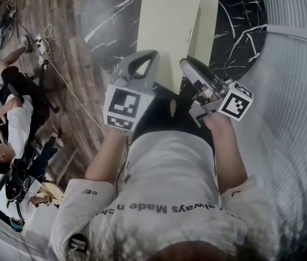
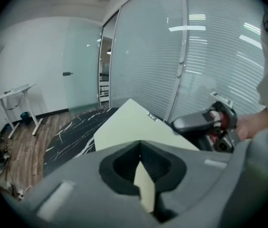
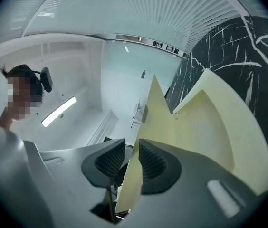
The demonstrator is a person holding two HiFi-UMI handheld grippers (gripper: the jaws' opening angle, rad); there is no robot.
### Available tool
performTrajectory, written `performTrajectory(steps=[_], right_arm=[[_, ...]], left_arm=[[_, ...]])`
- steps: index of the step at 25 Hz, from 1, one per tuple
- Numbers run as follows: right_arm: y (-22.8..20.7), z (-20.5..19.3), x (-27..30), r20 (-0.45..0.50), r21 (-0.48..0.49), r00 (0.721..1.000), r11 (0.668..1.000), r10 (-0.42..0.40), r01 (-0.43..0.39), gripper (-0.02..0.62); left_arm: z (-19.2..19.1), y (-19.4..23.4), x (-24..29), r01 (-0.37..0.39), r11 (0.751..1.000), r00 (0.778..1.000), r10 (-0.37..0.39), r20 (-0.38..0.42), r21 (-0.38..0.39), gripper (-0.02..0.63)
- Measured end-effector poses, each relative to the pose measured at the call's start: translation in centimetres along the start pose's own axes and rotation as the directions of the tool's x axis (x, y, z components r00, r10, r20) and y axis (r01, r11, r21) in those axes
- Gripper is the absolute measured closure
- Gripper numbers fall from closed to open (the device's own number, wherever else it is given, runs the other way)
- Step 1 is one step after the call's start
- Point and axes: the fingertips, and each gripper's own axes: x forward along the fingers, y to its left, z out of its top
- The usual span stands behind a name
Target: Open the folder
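Indoor light, cool and even, coming from overhead; shadows are soft.

Head view: heavy fisheye, with lines bowed and dim toward the corners. The striped glass wall (image 1: 300, 91) is smeared at the right edge. The black marbled table (image 1: 115, 15) shows no glare. The folder (image 1: 170, 31) is pale, near washed out.

Left gripper view: round black vignette. Lamp reflections (image 2: 188, 29) show as bright bars. The left gripper (image 2: 140, 146) is close to the lens and out of focus.

Right gripper view: same vignette, with one lit strip lamp (image 3: 58, 111). The right gripper (image 3: 131, 148) is fairly sharp.
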Motion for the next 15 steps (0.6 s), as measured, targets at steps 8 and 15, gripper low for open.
performTrajectory(steps=[8, 15], right_arm=[[4.1, -2.9, 5.2, -0.099, -0.065, 0.993, 0.996, 0.061, -0.068, 0.545], [6.3, -5.6, 10.6, -0.184, -0.071, 0.974, 0.987, 0.132, -0.147, 0.529]], left_arm=[[4.8, 0.9, -6.8, -0.007, 1.000, 0.997, 0.007, 0.081, 0.000, 0.604], [4.8, 1.8, -9.9, -0.038, 0.999, 0.996, 0.036, 0.082, 0.026, 0.604]])
